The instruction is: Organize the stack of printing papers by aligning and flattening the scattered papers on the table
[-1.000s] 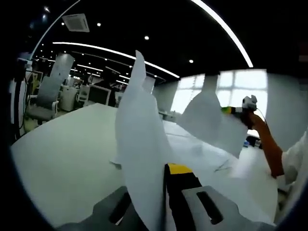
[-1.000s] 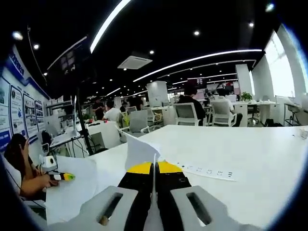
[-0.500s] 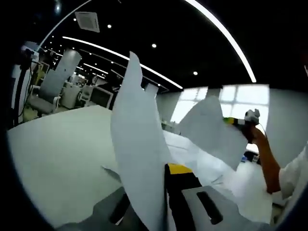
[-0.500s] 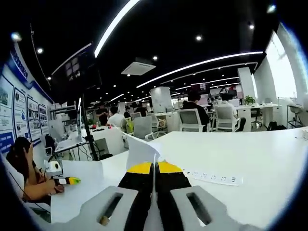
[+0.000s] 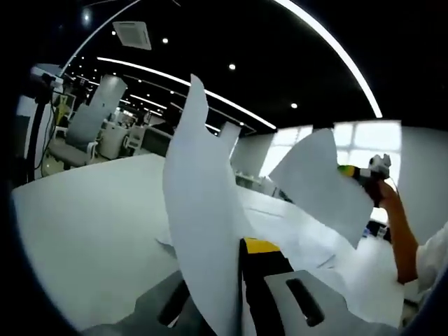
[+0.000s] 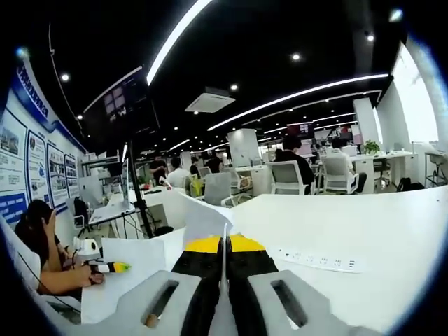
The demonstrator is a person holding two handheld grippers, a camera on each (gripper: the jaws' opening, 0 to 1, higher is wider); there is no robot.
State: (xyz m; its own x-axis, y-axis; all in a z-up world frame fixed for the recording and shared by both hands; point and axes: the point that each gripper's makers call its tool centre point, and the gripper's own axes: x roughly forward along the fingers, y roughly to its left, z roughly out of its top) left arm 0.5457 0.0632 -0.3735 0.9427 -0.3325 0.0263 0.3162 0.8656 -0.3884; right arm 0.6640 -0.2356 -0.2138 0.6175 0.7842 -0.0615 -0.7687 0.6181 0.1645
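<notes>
Open-plan office with white table, paper sheet upright, pinched in left gripper, second paper sheet raised above table, clamped edge-on in right gripper, power strip lying flat on table

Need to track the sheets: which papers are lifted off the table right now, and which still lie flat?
Two are lifted: the tall sheet pinched in the left tool, and the sheet the right tool holds up. The scattered papers beneath lie on the table.
</notes>
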